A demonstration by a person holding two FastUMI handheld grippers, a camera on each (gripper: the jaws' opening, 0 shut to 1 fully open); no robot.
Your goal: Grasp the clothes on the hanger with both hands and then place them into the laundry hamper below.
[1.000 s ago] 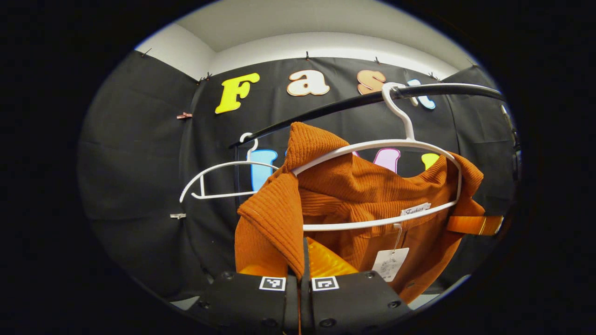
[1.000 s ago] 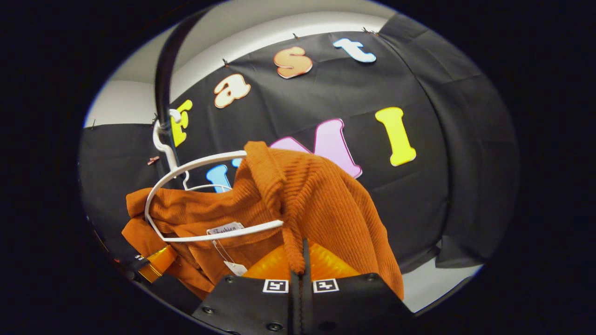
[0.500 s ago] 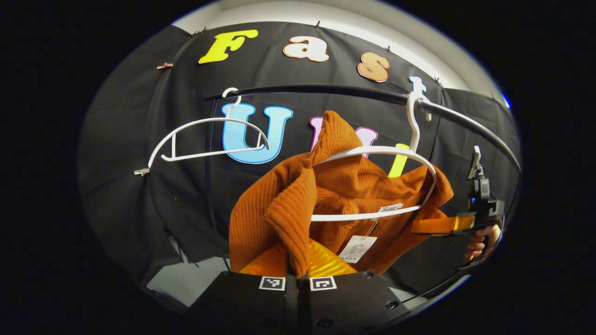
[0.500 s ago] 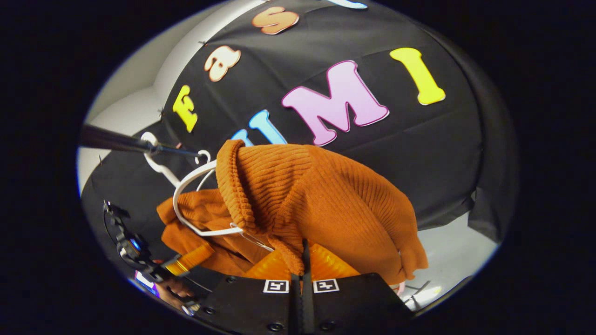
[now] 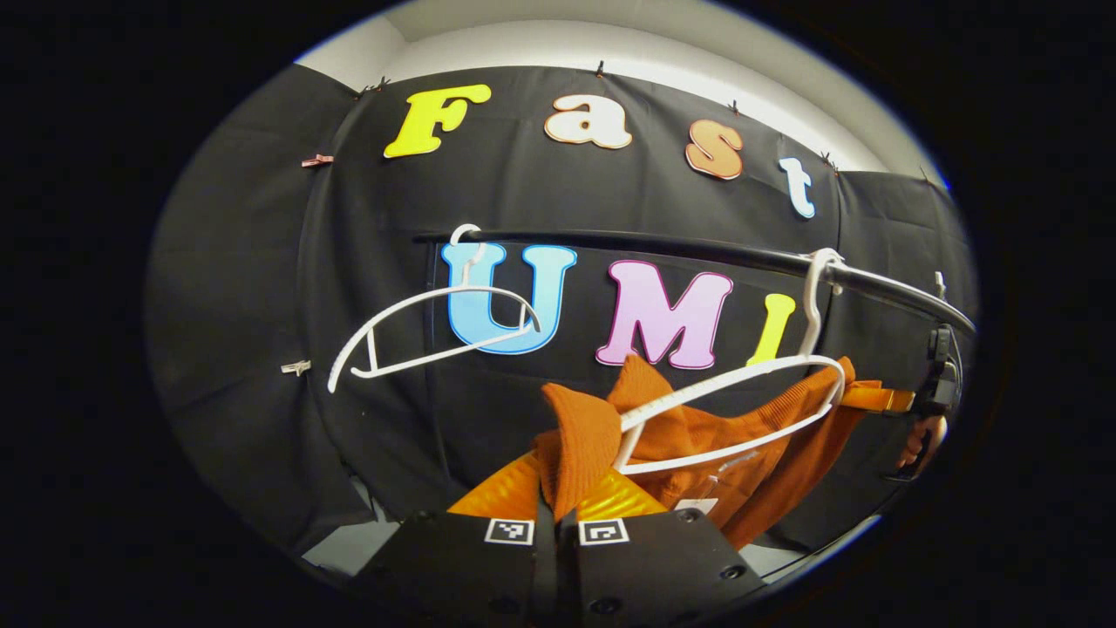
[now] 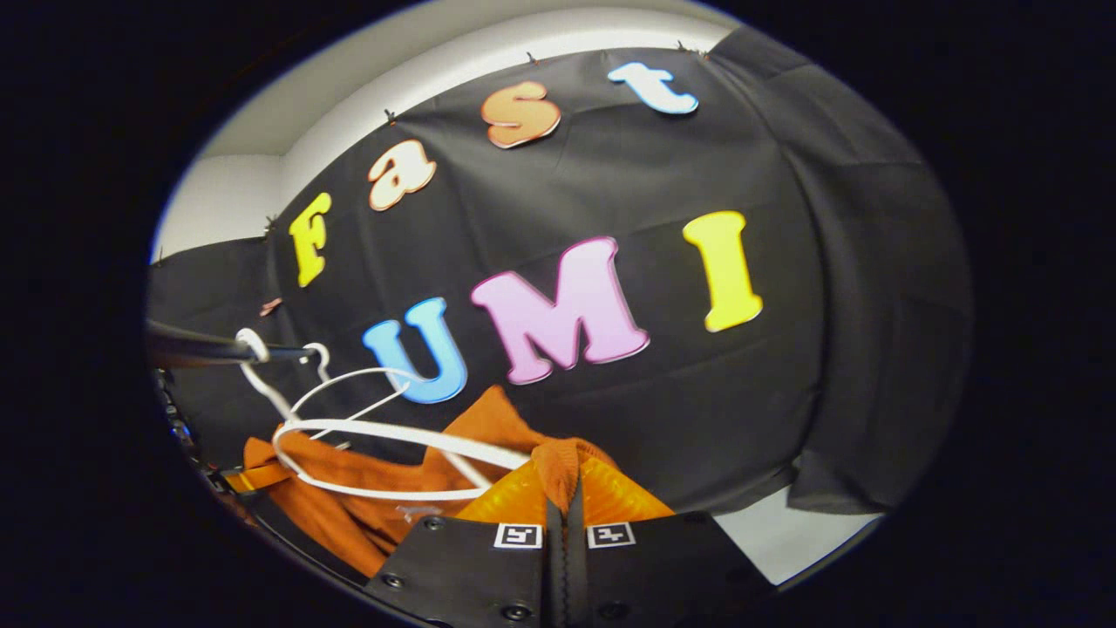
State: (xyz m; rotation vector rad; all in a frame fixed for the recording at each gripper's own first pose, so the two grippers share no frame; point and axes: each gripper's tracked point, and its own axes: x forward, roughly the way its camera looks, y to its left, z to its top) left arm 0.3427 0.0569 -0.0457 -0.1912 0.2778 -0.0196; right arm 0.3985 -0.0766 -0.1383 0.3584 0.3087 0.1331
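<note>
An orange ribbed garment [image 5: 697, 436] hangs low in the left gripper view, partly draped through a white hanger [image 5: 741, 410] hooked on a black rail [image 5: 680, 247]. My left gripper [image 5: 558, 504] is shut on a fold of the garment's near shoulder. In the right gripper view the garment [image 6: 349, 497] sags under the same hanger [image 6: 384, 433], and my right gripper [image 6: 565, 495] is shut on its other shoulder fold. Far off at the right, the right gripper's orange finger [image 5: 876, 399] holds the cloth, with a hand [image 5: 924, 434] behind it.
An empty white hanger [image 5: 427, 327] hangs on the rail to the left of the garment; it also shows behind the loaded hanger [image 6: 349, 384]. The rail [image 6: 192, 351] runs across at hanger height. Black cloth walls close in behind, with pale floor [image 6: 785, 541] below.
Both grippers have pulled the garment down and back. Its shoulders have slipped off the hanger's ends, and the cloth now sits lower and smaller in both views.
</note>
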